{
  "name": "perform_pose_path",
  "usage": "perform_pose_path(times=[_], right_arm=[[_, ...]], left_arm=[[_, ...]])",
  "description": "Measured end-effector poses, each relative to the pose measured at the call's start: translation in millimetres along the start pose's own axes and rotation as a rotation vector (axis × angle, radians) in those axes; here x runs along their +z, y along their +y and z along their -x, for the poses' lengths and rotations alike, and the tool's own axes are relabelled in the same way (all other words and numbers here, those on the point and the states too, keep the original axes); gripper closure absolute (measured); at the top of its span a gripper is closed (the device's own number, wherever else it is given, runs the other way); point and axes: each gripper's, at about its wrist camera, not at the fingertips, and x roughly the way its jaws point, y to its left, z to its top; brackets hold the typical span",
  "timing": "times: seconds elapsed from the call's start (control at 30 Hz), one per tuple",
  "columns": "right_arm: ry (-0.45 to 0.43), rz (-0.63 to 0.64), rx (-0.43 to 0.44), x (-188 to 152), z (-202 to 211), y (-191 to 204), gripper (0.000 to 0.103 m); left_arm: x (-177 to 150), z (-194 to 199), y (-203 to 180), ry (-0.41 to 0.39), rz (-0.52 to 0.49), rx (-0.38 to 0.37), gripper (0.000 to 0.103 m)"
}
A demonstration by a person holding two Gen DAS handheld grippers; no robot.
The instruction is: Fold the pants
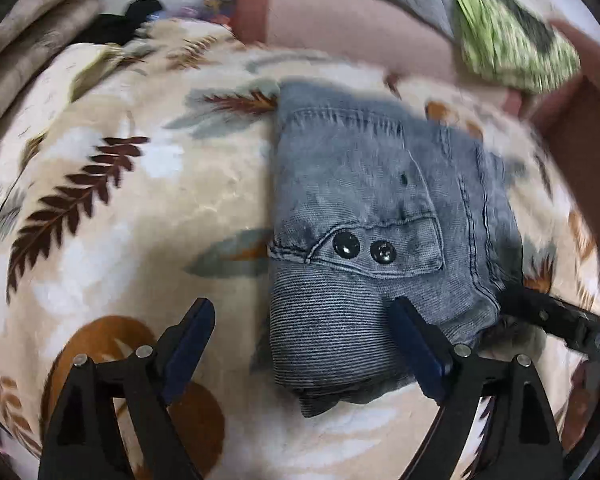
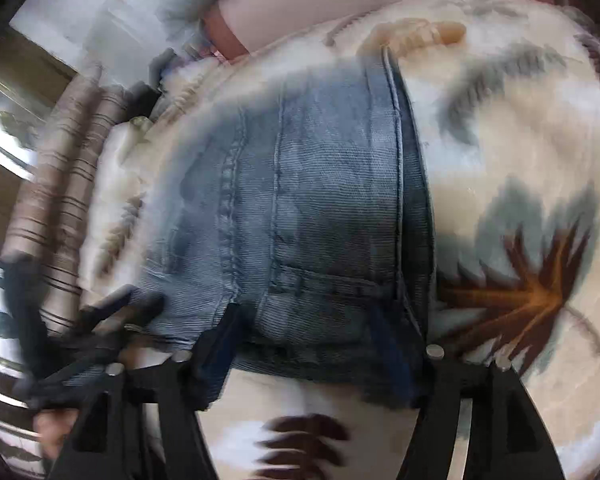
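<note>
Denim pants point(image 1: 380, 216), folded into a thick block, lie on a leaf-print blanket point(image 1: 112, 216); their long axis runs away from the left tool point(image 1: 300, 320), pocket buttons facing up; that tool tilts steeply down, wide, gripping nothing; the right tool point(image 2: 312, 328) also slants down, wide, its fingers straddling the near edge of the block unclamped.

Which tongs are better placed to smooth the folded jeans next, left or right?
Probably the right tongs: their open jaws straddle the folded blue denim jeans, while the left tongs reach only one corner.
</note>
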Motion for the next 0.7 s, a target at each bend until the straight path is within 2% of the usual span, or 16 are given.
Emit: perform_pose_path(times=[0.1,0.17,0.23,0.33,0.43,0.53,0.6,0.67,0.7], right_arm=[[0.007,0.054,-0.067,4,22,19,0.035],[-0.043,0.087,-0.115,8,39,27,0.034],[-0.098,0.107,-0.154,19,51,34,0.026],[-0.154,0.101,-0.154,48,55,37,0.023],[-0.179,0.084,-0.176,84,32,43,0.020],[-0.125,0.055,-0.207,105,-15,31,0.017],[0.077,0.011,-0.302,101,-70,8,0.008],[0.007,0.004,-0.285,96,-62,5,0.001],[0.014,-0.006,-0.276,95,-56,6,0.001]], left_arm=[[1,14,-2,-0.024,-0.022,0.018,0.013],[-1,25,-4,-0.051,-0.034,0.025,0.013],[-4,32,-6,-0.066,-0.028,0.024,0.013],[-7,42,-8,-0.085,-0.040,0.032,0.013],[-10,46,-5,-0.089,-0.033,0.042,0.013],[-15,49,3,-0.087,-0.009,0.051,0.013],[-19,49,6,-0.082,-0.004,0.069,0.013],[-21,50,6,-0.078,-0.010,0.068,0.013],[-22,51,5,-0.083,-0.017,0.073,0.013]])
